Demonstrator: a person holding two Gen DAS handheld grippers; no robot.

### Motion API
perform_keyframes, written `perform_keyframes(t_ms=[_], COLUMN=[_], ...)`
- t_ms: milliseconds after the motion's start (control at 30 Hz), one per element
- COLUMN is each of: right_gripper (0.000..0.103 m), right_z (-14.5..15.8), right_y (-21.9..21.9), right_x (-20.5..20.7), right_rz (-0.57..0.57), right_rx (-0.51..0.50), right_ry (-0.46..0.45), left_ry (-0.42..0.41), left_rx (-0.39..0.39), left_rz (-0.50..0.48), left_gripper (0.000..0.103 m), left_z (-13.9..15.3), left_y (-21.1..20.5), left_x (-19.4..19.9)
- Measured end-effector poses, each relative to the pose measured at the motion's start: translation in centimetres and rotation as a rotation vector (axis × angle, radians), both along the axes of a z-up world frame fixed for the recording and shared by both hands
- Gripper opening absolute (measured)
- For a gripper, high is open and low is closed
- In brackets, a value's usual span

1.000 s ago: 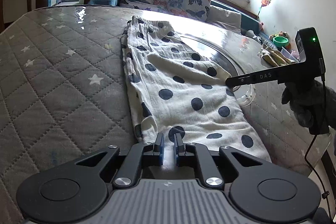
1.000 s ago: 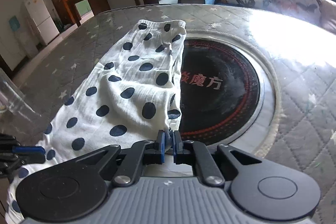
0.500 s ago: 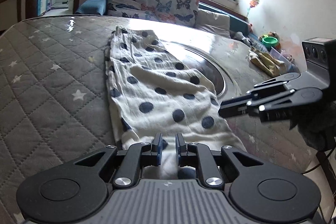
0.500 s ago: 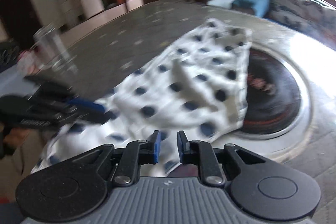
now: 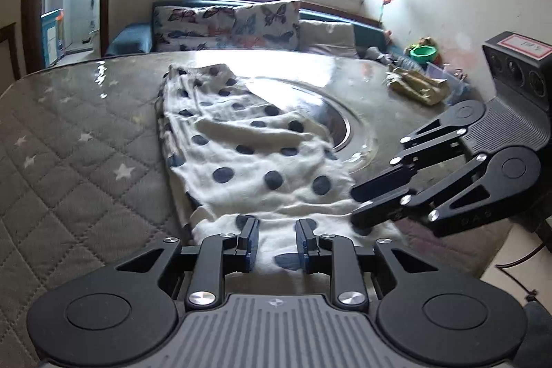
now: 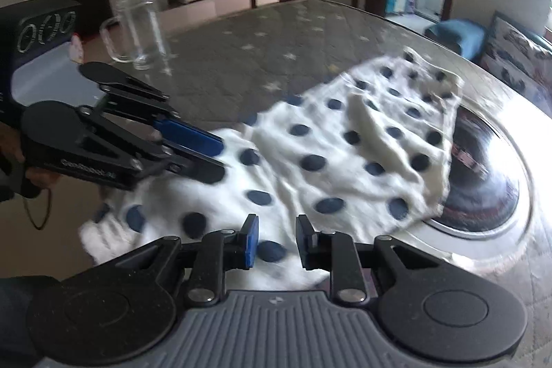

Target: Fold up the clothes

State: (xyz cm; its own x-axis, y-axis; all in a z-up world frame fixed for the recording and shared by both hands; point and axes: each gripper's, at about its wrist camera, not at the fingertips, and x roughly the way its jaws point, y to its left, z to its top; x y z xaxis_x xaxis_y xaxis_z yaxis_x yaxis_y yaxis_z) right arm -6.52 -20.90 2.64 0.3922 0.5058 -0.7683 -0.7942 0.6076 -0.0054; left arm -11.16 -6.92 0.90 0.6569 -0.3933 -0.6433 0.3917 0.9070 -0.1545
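Observation:
A white garment with dark blue polka dots (image 5: pixel 248 154) lies lengthwise on the quilted table, its near end bunched at the table's front edge; it also shows in the right wrist view (image 6: pixel 345 161). My left gripper (image 5: pixel 275 238) is open, with its jaws apart over the garment's near end. My right gripper (image 6: pixel 275 240) is open too, just above the same end. Each gripper shows in the other's view: the right one (image 5: pixel 358 202) at the garment's right corner, the left one (image 6: pixel 214 157) over its left side.
The grey star-quilted table cover (image 5: pixel 69 161) lies under glass, with a round inset hotplate (image 6: pixel 483 161) beside the garment. A clear glass mug (image 6: pixel 138 30) stands at the far side. Yellowish cloth (image 5: pixel 417 85) and a green bowl (image 5: pixel 424 52) lie at the table's right. A butterfly-print sofa (image 5: pixel 227 26) is behind.
Both grippers have opened and let go of the garment's near end. The right gripper has swung round toward the near end beside the left one. The cloth now lies slack.

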Motion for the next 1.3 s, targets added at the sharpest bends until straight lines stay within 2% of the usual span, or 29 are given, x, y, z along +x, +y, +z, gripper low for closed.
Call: perform_keyframes(t_ms=[300,500,700,867,1000,1167,1300], right_gripper=[0.023,0.023,0.023,0.029,0.029,0.029,0.030], right_z=[0.5,1.4,-0.4,-0.2,0.3,0.9,1.4], right_y=[1.5,2.4,3.6,2.8,2.0,1.0,0.2], right_x=[-2.0,-2.4,-2.6,-3.4,-3.9,-4.5,-5.0], right_rz=[0.066,0.086,0.121,0.127,0.125,0.123,0.122], right_rx=[-0.013,0.024,0.000,-0.007,-0.004,-0.001,0.002], right_ry=[-0.034,-0.056,-0.014,-0.014,-0.012,-0.009,-0.007], left_ry=[-0.016,-0.039,0.005,-0.006,-0.022,0.007,-0.011], left_rx=[0.055,0.018,0.019,0.008,0.001,0.012,0.012], left_rz=[-0.037,-0.018,0.011,0.004,-0.003,-0.002,-0.005], left_gripper=[0.026,0.026,0.026,0.026,0.026,0.026,0.026], left_z=[-0.9,0.3,-0.8,-0.5,0.0,-1.0,-0.1], left_y=[-0.6,0.1,0.8,0.8,0.7,1.0,1.1], left_x=[-1.3,-1.5,-1.7,-1.7,-1.8,-1.7,-1.9])
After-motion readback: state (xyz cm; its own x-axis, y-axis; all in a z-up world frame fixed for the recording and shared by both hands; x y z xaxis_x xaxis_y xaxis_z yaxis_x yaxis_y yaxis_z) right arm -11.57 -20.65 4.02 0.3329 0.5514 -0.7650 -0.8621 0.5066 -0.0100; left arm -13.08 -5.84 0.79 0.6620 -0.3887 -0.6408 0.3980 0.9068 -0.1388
